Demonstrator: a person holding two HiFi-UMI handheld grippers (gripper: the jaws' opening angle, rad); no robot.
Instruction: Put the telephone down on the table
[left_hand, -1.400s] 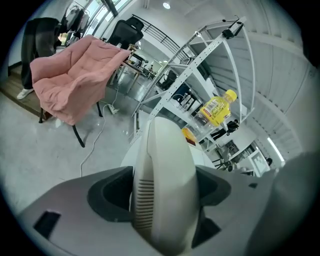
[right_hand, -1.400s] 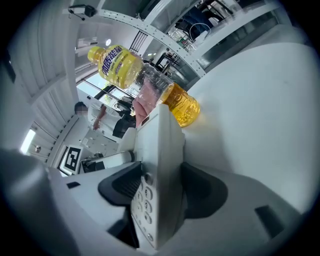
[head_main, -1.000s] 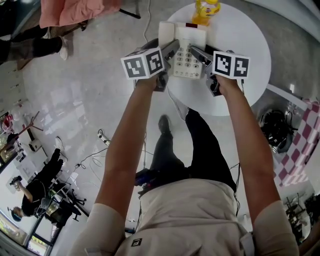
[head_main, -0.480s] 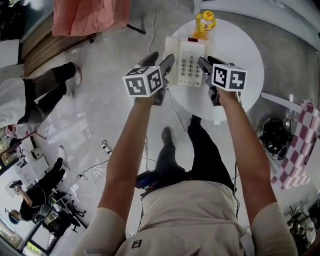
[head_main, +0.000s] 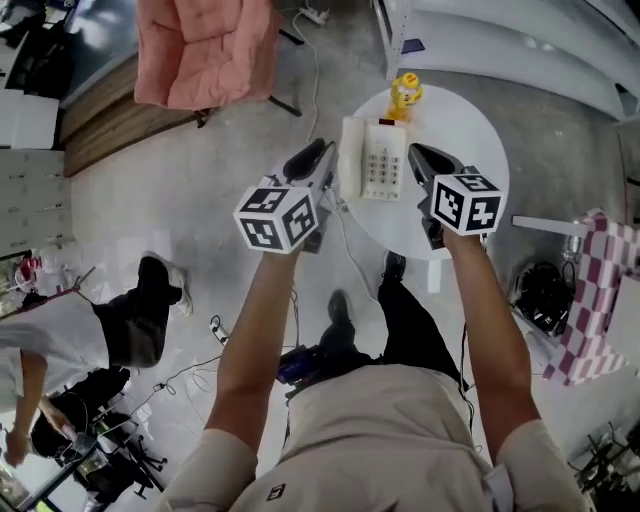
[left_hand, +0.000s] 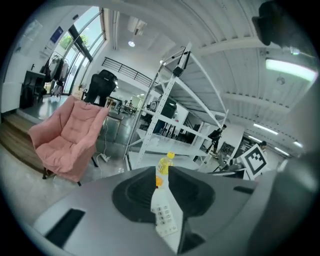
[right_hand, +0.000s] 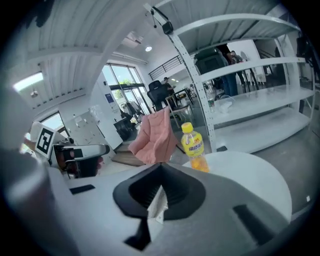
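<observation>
The white push-button telephone (head_main: 378, 160) lies flat on the round white table (head_main: 470, 150), free of both grippers. My left gripper (head_main: 312, 160) hangs above the table's left edge beside the phone. Its jaws are closing, with a narrow gap left and nothing between them. Through that gap the left gripper view shows the telephone (left_hand: 164, 217) below. My right gripper (head_main: 428, 162) hovers at the phone's right side, shut and empty. In the right gripper view its tips (right_hand: 161, 167) meet, and the telephone (right_hand: 158, 205) shows underneath.
A yellow drink bottle (head_main: 405, 95) stands at the table's far edge behind the phone. A pink armchair (head_main: 205, 50) sits on the floor at the far left, white shelving (left_hand: 175, 110) beyond the table. A person (head_main: 90, 330) bends over at the left. Cables lie on the floor.
Both grippers have let go of the telephone's sides, risen well above the table and closed up. The telephone stays flat on the table.
</observation>
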